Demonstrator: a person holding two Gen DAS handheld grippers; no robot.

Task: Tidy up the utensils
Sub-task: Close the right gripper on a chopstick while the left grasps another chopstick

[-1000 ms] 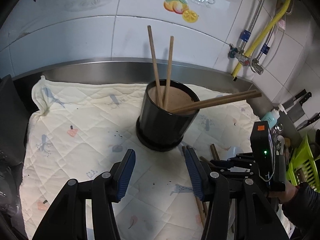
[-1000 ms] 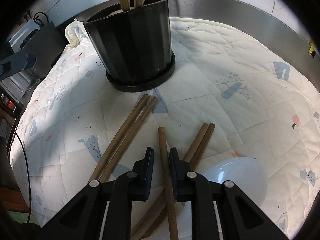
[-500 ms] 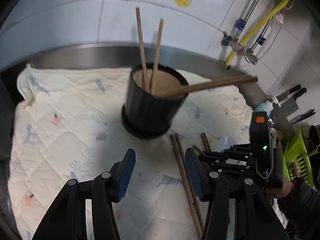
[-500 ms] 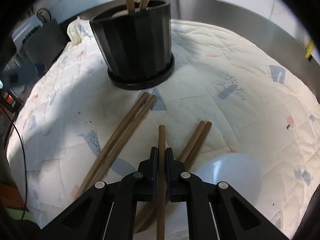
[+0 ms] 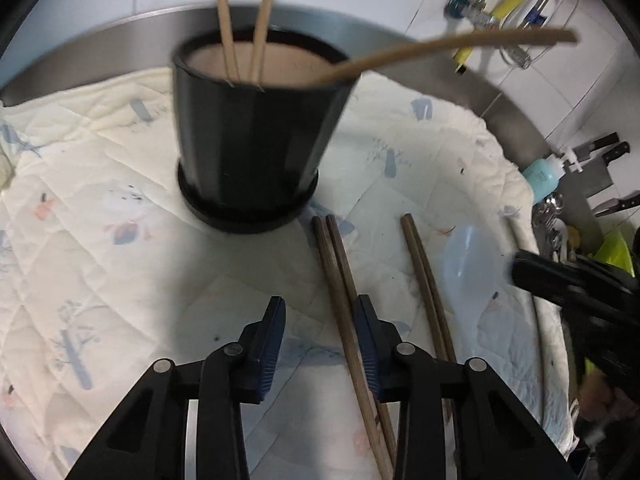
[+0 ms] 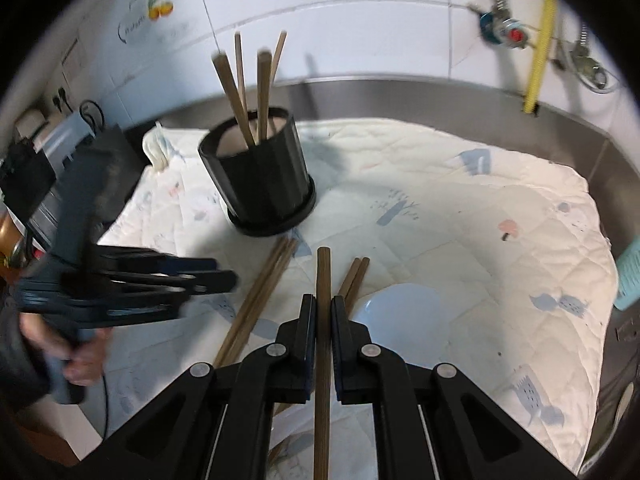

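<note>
Two chopstick pairs (image 5: 340, 280) flank the spoon (image 5: 468, 272); right fingers (image 6: 323, 312) clamp one chopstick (image 6: 322, 280), left fingers (image 5: 320, 320) closing, seemingly untouching.

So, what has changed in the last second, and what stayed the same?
The right gripper shut on a chopstick and lifted it off the quilted cloth. The left gripper came down over a pair of chopsticks lying on the cloth; its jaws are closing around them, not yet gripping. The black holder, its four chopsticks, the other pair and the white spoon stayed put.
</note>
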